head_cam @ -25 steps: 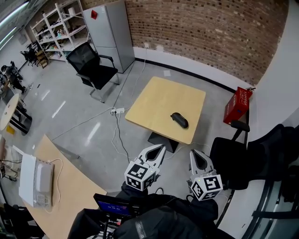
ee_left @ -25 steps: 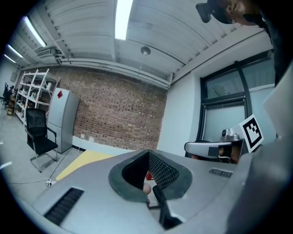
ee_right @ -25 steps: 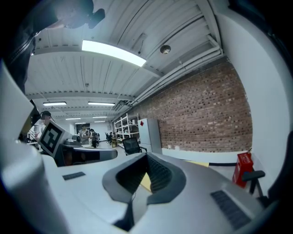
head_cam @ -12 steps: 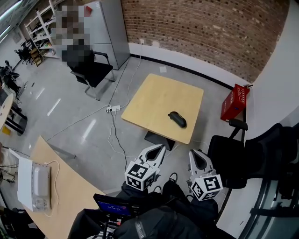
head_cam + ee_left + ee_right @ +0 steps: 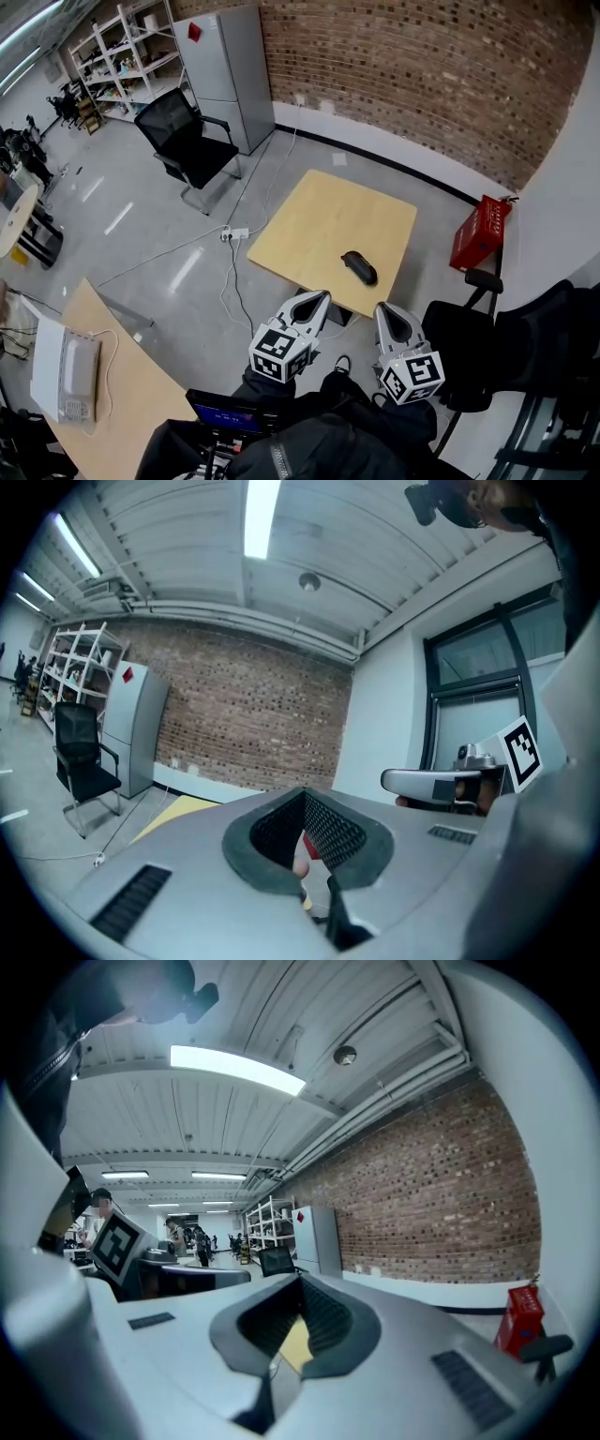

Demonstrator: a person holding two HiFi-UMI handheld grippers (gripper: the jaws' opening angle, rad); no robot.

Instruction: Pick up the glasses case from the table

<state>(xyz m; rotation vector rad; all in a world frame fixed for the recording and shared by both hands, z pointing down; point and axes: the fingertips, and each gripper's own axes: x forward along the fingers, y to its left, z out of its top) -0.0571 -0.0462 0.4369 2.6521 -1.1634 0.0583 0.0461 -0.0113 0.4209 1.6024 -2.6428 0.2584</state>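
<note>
Fingers clenched and empty, the left gripper [image 5: 322, 296] or right gripper [image 5: 383, 309] likely needed opening before reaching the black oblong glasses case [image 5: 359, 266] on the pale wooden tabletop [image 5: 319, 220].

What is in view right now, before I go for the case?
table: one, light wood, mid-floor
case: one, black, on the table by its near right edge
box: one, red, on the floor right of the table
left chair: one, black, back left
right chair: one, black, lower right
cabinet: one, grey, against the brick wall
shelves: one unit, white, far back left
power strip: one, white, on the floor left of the table
desk: one, light wood, lower left
device: one, white, on the desk
left gripper: one, grey, fingers together, empty, short of the table
right gripper: one, grey, fingers together, empty, short of the table
</note>
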